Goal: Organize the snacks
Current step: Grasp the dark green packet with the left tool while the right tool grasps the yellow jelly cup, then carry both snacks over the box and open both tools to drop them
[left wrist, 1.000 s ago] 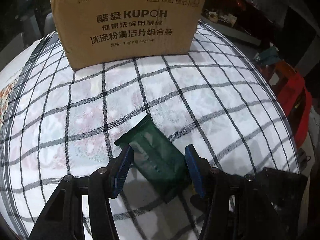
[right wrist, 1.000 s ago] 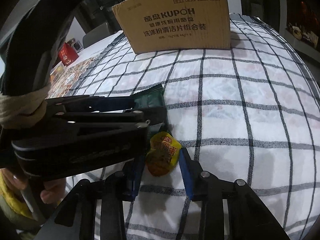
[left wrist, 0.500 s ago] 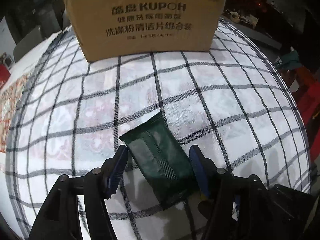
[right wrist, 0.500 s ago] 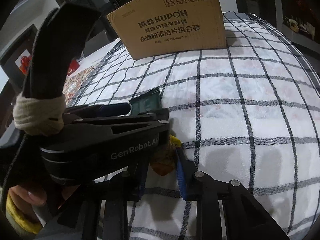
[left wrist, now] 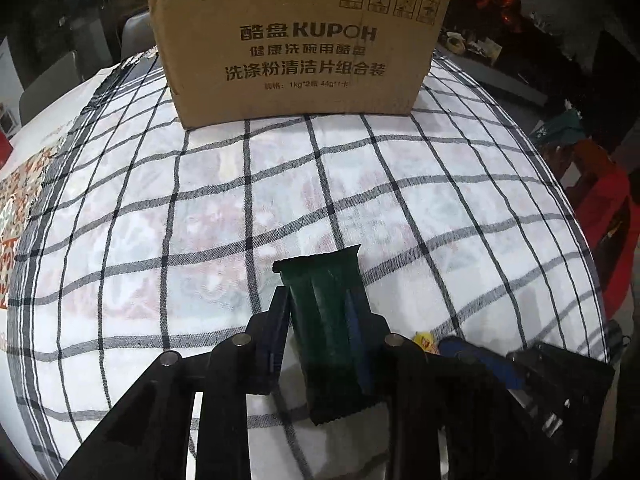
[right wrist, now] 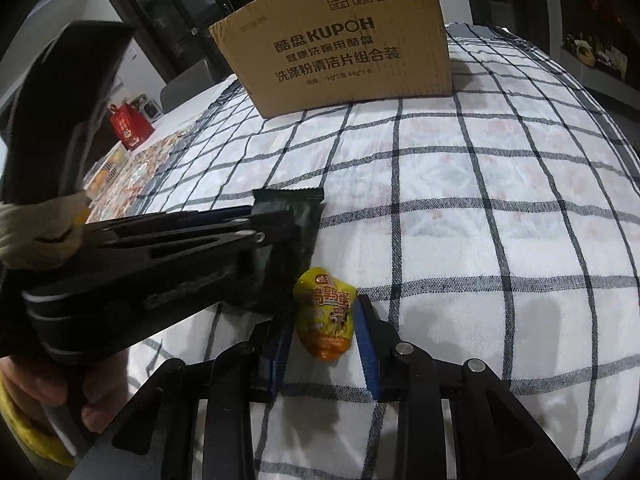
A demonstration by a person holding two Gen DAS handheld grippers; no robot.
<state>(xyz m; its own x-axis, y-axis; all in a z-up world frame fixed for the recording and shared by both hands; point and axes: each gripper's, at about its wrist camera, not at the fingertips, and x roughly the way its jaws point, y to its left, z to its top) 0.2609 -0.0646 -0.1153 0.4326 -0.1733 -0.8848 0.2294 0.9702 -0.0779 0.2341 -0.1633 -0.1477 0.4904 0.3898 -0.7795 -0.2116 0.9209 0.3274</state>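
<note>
Landmark: cardboard box (left wrist: pixel 298 46), upright at the far side of the bench (left wrist: pixel 460 184), printed face toward both cameras; the bench carries a white cloth with a black check.

Item 1: green snack packet (left wrist: pixel 326 320), flat and long, its crimped end pointing toward the box. The left claw (left wrist: pixel 320 330) is closed on it, a blue pad pressed to each long side.

Item 2: yellow snack pouch (right wrist: pixel 325 314), small and rounded, on the near side of the packet from the box. The right claw (right wrist: pixel 324 340) stands partly open around it, the right pad touching its edge, the left pad just clear.

Left wrist view only: the packet's full length, including its near crimped end; a red object (left wrist: pixel 608 216) off the bench edge to the right of the box; only a sliver of the pouch (left wrist: pixel 423 339).

Right wrist view only: the pouch face with its print; the left claw (right wrist: pixel 280 228) from the side; a red bag (right wrist: pixel 130 125) and a patterned cloth (right wrist: pixel 132 184) left of the box; a bare hand (right wrist: pixel 64 384) on the left handle.

Open room: checked cloth lies bare between the packet and the box, and to the right of the pouch as far as the bench edge. Packet and pouch lie just beside each other; I cannot tell whether they touch.
</note>
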